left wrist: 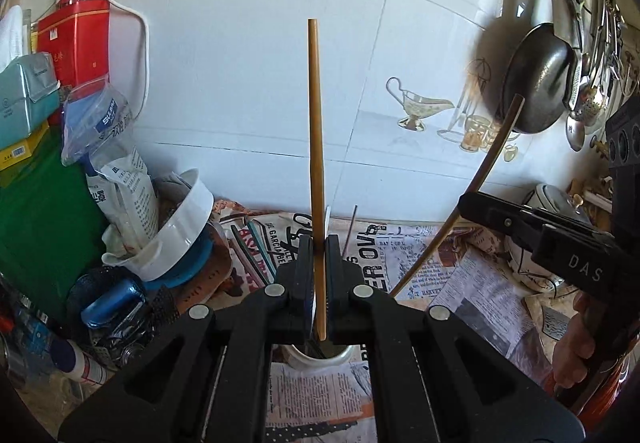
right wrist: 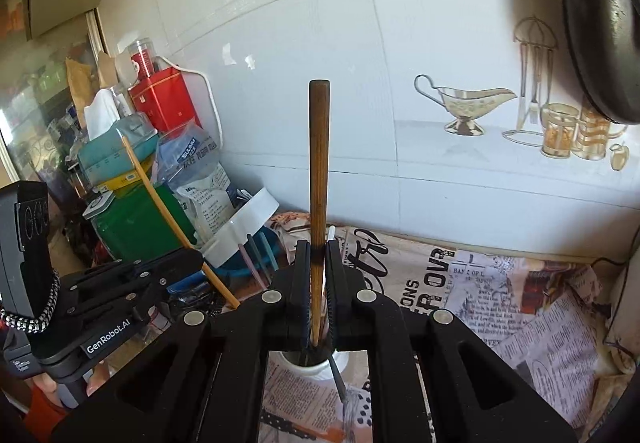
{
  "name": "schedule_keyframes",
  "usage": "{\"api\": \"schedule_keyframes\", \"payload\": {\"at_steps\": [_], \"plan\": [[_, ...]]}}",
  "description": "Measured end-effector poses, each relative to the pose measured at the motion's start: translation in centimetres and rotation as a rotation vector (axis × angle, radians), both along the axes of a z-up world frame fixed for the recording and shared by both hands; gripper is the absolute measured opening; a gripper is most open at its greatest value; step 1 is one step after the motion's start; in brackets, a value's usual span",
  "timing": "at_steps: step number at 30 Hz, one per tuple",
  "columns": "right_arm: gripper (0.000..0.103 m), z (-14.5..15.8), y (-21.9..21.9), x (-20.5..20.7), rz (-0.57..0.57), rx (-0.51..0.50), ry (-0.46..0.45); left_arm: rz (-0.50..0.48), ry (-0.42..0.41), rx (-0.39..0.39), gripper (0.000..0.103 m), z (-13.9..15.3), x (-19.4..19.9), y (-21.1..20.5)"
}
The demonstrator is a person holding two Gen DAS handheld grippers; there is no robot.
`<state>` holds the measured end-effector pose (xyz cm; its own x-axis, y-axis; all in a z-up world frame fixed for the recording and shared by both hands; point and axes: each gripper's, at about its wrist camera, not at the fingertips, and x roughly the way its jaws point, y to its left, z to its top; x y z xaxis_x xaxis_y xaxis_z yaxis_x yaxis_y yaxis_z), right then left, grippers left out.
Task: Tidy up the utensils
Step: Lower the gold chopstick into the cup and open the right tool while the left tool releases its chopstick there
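My left gripper [left wrist: 319,249] is shut on a light bamboo chopstick [left wrist: 315,131] held upright, its lower tip over a white cup [left wrist: 318,357]. My right gripper [right wrist: 319,255] is shut on a darker brown chopstick [right wrist: 319,163], also upright, its lower end inside the same white cup [right wrist: 316,365]. A thin dark utensil [right wrist: 338,379] leans out of the cup. The right gripper [left wrist: 472,203] with its chopstick [left wrist: 480,179] shows at the right of the left wrist view. The left gripper [right wrist: 192,263] with its chopstick [right wrist: 172,219] shows at the left of the right wrist view.
Newspaper [left wrist: 460,283] covers the counter. At the left stand a tilted white tub [left wrist: 180,227], a plastic bag [left wrist: 116,163], a green box [left wrist: 40,223] and a red tin [left wrist: 80,39]. A black pan [left wrist: 540,79] and hanging utensils [left wrist: 596,43] are on the tiled wall at right.
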<state>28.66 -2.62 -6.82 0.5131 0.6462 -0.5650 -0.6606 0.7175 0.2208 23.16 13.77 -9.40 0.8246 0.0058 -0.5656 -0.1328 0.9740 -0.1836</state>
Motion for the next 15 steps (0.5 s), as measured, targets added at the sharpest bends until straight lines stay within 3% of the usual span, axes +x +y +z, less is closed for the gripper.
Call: {"api": "schedule_keyframes", "payload": {"at_steps": [15], "plan": [[0.007, -7.8, 3.1, 1.9, -0.011, -0.146, 0.160, -0.021, 0.166, -0.032, 0.003, -8.0, 3.8, 1.1]]}}
